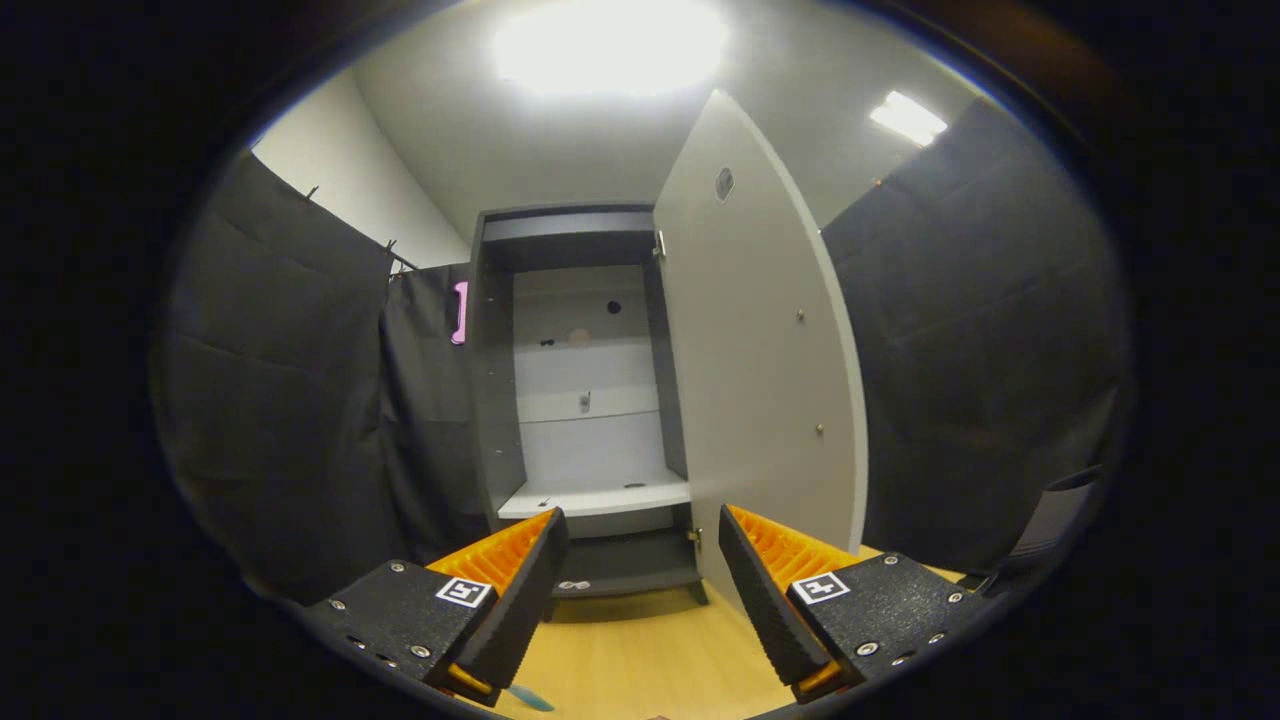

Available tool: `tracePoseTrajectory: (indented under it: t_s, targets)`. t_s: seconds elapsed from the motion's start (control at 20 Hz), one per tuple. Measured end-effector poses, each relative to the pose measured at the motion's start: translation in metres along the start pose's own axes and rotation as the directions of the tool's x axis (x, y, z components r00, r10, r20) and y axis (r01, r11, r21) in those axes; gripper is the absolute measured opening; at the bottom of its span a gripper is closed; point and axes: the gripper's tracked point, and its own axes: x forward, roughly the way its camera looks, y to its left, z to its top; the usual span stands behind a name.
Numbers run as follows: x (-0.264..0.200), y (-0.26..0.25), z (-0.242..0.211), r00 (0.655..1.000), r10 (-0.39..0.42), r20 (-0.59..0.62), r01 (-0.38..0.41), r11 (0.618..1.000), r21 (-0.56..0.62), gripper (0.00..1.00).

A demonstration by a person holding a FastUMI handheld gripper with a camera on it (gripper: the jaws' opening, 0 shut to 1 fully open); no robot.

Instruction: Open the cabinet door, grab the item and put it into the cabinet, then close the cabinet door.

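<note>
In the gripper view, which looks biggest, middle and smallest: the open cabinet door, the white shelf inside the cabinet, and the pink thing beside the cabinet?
As they look here:
1. Cabinet door, swung open, by far the largest.
2. White shelf, beyond the tool's open, empty fingers.
3. Pink thing, smallest.
The door stands nearer the camera, so its true lead may be smaller.

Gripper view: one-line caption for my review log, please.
Open gripper with nothing between its fingers faces the tall grey cabinet, its pale door swung open, above the light wooden table.
</note>
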Motion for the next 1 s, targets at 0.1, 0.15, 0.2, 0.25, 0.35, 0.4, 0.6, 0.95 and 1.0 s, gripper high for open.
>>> tracePoseTrajectory:
  t_s: [0.1, 0.15, 0.2, 0.25, 0.35, 0.4, 0.6, 0.95, 1.0]
  targets:
    - [0.004, 0.015, -0.026, 0.999, 0.011, -0.037, -0.011, 1.000, 0.010, 0.93]
    - [0.006, 0.021, -0.038, 0.999, 0.013, -0.049, -0.013, 1.000, 0.005, 0.93]
    - [0.007, 0.027, -0.051, 0.998, 0.015, -0.064, -0.015, 1.000, 0.001, 0.93]
    - [0.008, 0.035, -0.065, 0.996, 0.021, -0.081, -0.021, 1.000, 0.004, 0.93]
    - [0.007, 0.053, -0.095, 0.991, 0.050, -0.126, -0.047, 0.999, 0.023, 0.93]
    - [0.006, 0.061, -0.110, 0.986, 0.065, -0.153, -0.061, 0.998, 0.028, 0.93]
    - [0.003, 0.093, -0.153, 0.968, 0.120, -0.221, -0.120, 0.993, 0.009, 0.93]
    - [-0.005, 0.127, -0.226, 0.929, 0.143, -0.340, -0.156, 0.988, -0.012, 0.93]
    - [-0.003, 0.130, -0.234, 0.925, 0.144, -0.353, -0.161, 0.987, -0.019, 0.93]
